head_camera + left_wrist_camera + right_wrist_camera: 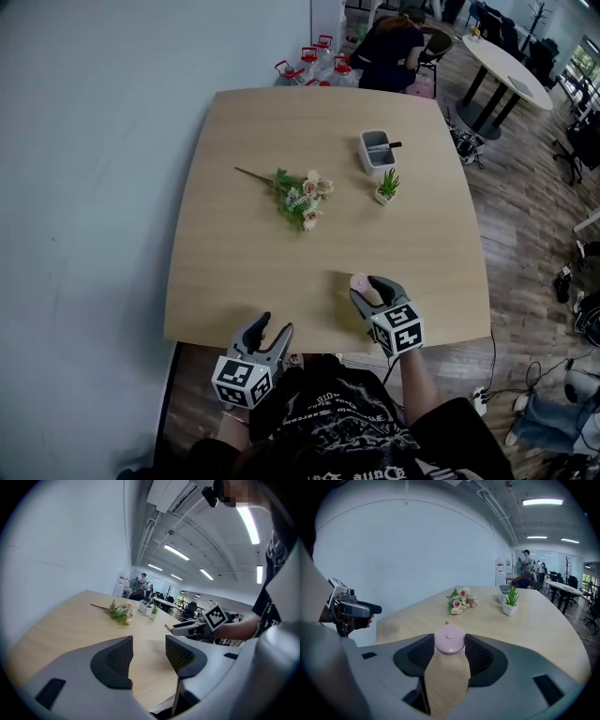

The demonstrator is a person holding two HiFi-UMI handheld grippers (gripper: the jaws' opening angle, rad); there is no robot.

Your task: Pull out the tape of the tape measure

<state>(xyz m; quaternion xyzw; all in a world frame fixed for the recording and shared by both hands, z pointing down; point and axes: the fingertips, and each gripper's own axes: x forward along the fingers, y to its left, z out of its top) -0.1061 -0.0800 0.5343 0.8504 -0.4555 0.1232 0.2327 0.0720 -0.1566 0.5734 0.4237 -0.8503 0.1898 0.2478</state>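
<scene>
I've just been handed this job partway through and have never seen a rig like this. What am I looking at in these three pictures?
There is no robot arm: a person holds a two-jaw gripper in each hand. The head view comes from a camera on the person's head, looking down at the wooden table. The other two come from cameras riding on each gripper, looking along its jaws. On the table lie a bunch of flowers, a small potted plant and a white box. The right gripper is closed on a round pink tape measure. The left gripper is open and empty, at the table's near edge.
</scene>
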